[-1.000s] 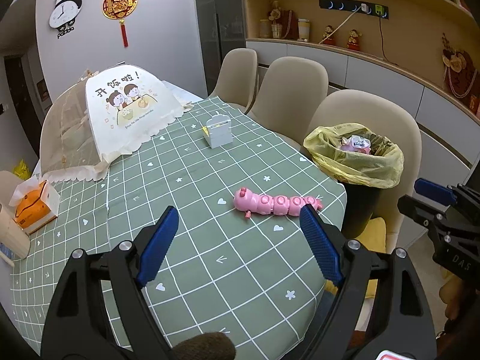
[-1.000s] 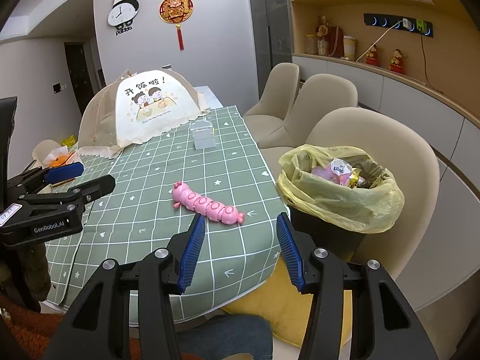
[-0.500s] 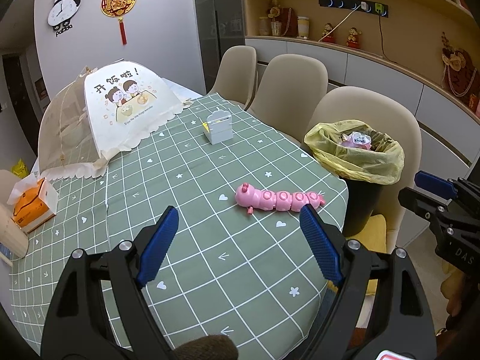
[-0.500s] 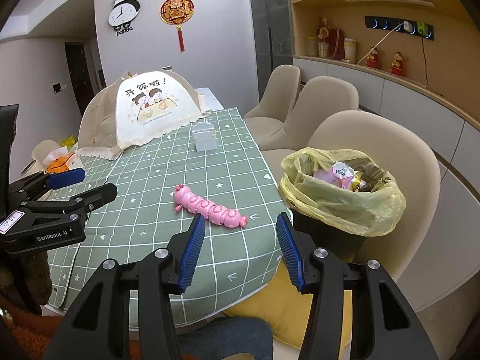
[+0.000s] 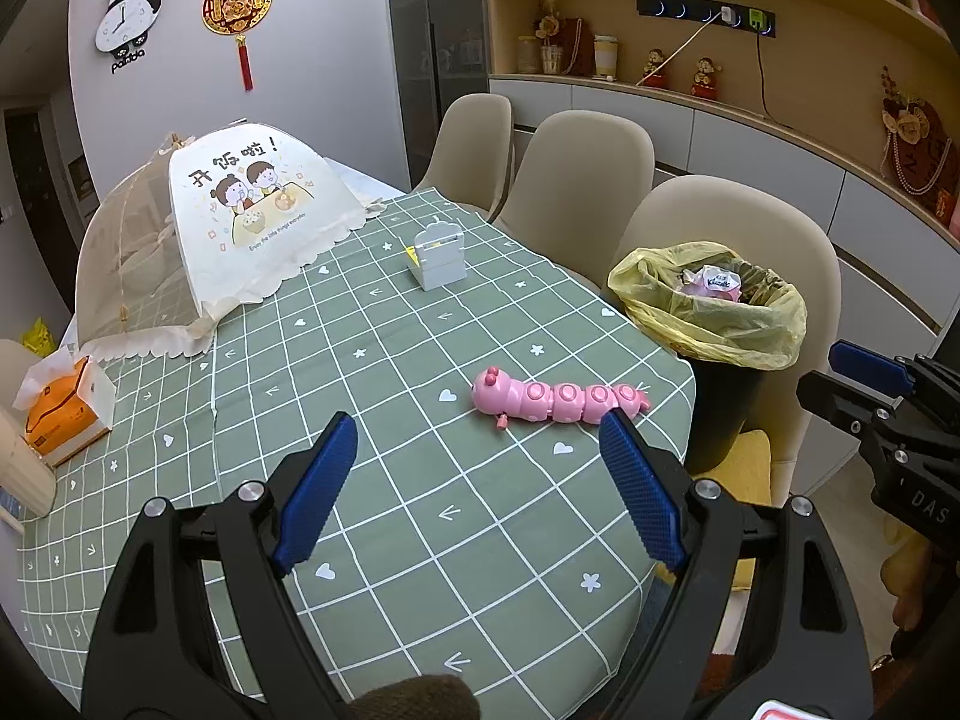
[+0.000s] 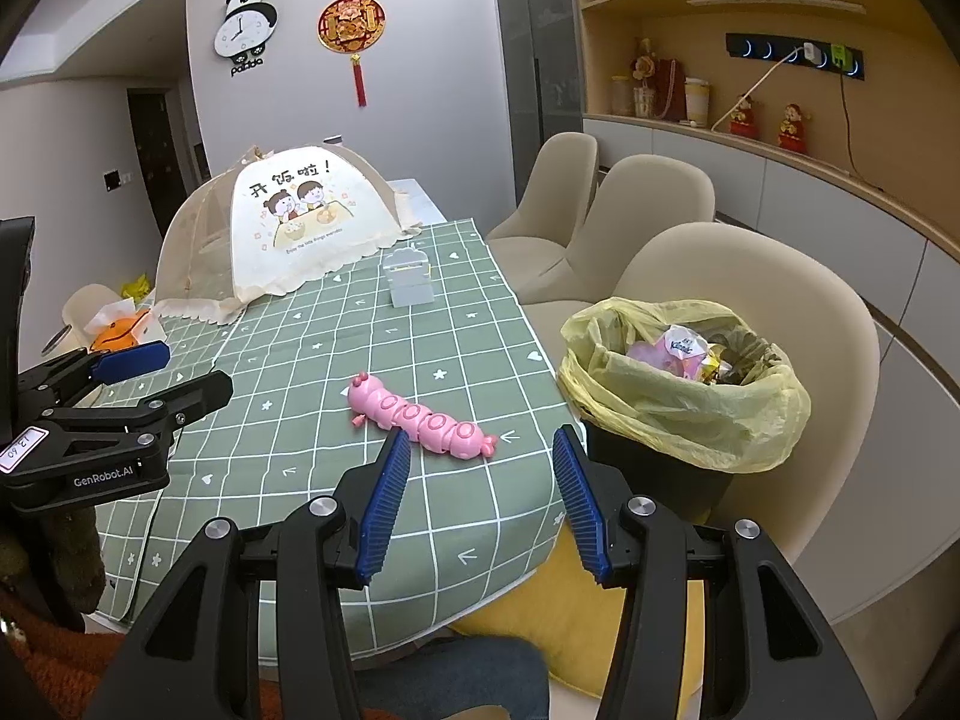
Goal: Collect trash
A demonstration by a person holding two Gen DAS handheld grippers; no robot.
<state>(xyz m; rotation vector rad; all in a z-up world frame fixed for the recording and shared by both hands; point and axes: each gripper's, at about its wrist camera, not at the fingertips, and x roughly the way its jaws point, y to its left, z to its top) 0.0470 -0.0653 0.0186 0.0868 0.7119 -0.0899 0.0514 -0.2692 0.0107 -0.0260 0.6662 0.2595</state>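
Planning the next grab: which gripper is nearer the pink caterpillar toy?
Right. The right gripper hovers open just short of the pink caterpillar toy's tail end; the left gripper, also open, sits farther back over the tablecloth.

Soft, even indoor light fills both views, bright enough to read the print on the food cover (image 5: 240, 222); shadows under the pink toy (image 5: 558, 401) are faint; small blue lamps glow on the power strip (image 6: 792, 54) beneath a lit shelf; fisheye bending curves the walls and shelves, and black corners frame each picture; the worktop (image 5: 372, 372) is sharp at centre; the left claw (image 5: 480, 492) and right claw (image 6: 480, 498) loom dark in the foreground, their blue pads clear.
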